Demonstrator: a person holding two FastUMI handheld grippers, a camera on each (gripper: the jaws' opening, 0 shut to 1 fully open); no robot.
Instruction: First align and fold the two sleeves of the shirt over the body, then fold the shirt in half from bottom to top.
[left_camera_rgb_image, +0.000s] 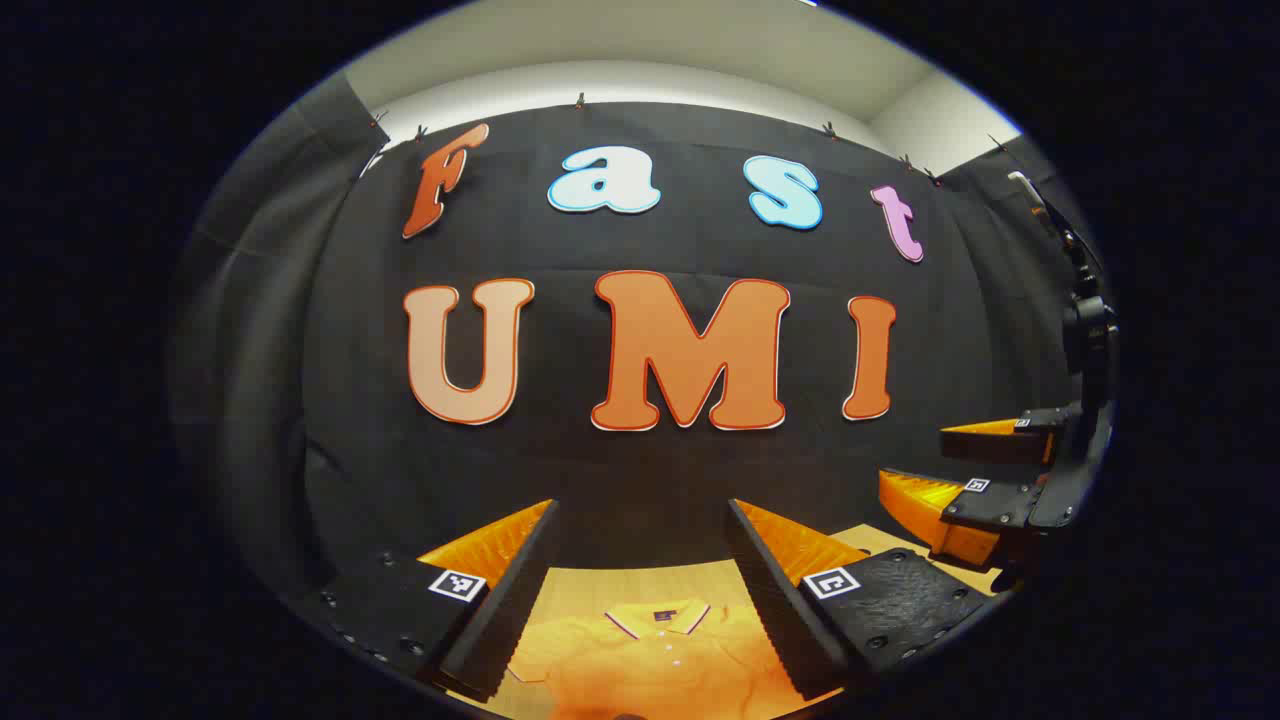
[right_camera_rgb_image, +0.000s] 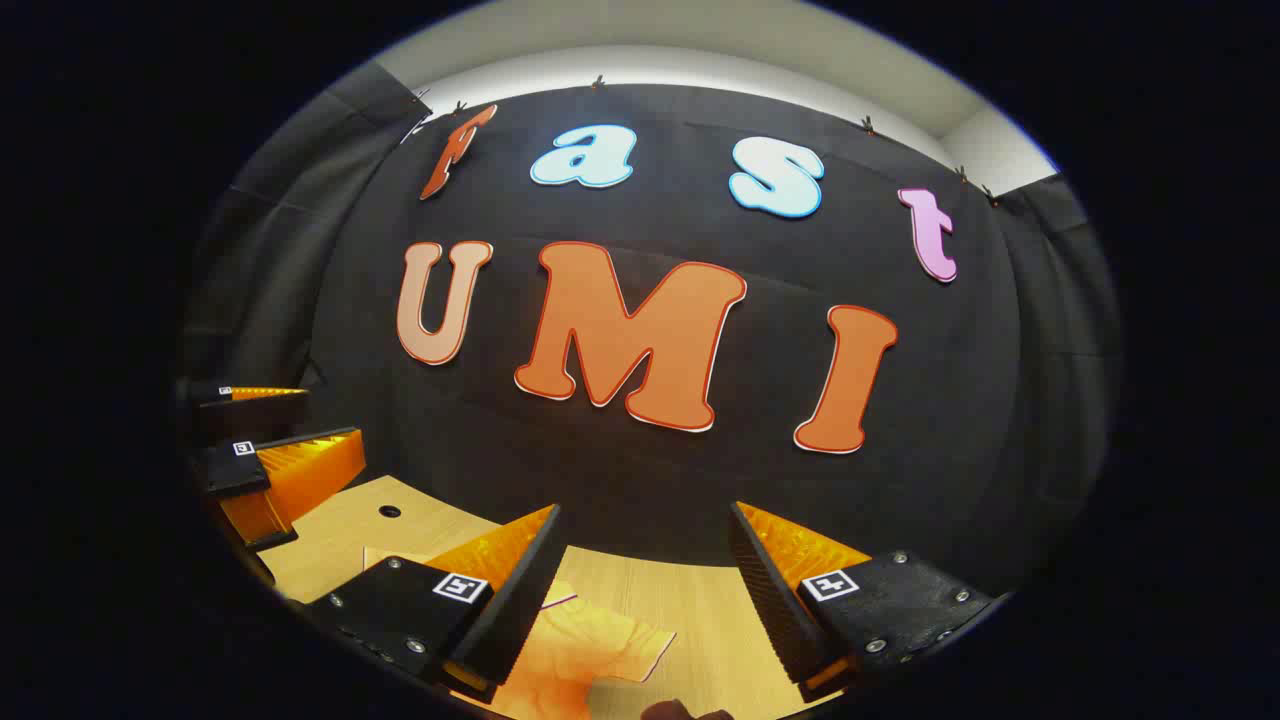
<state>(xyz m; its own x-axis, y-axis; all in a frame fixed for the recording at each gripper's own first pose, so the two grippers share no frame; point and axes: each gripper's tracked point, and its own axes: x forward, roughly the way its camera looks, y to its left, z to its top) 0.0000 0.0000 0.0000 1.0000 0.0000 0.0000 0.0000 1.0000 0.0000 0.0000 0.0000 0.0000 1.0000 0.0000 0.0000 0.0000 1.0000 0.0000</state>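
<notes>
An orange polo shirt (left_camera_rgb_image: 650, 655) lies flat on the wooden table (left_camera_rgb_image: 640, 585), collar toward the wall, below my left gripper (left_camera_rgb_image: 640, 575), which stands open above it with nothing between its fingers. In the right gripper view one short sleeve of the shirt (right_camera_rgb_image: 590, 645) spreads out on the table (right_camera_rgb_image: 690, 600) beneath my right gripper (right_camera_rgb_image: 645, 580), also open and holding nothing. The right gripper (left_camera_rgb_image: 985, 485) shows at the right edge of the left gripper view, and the left gripper (right_camera_rgb_image: 275, 440) at the left edge of the right gripper view.
The black cloth wall (left_camera_rgb_image: 640, 470) hangs close behind the table's far edge. A small round hole (right_camera_rgb_image: 389, 511) marks the tabletop at the left. Something small and dark (right_camera_rgb_image: 685, 711) shows at the bottom edge of the right gripper view.
</notes>
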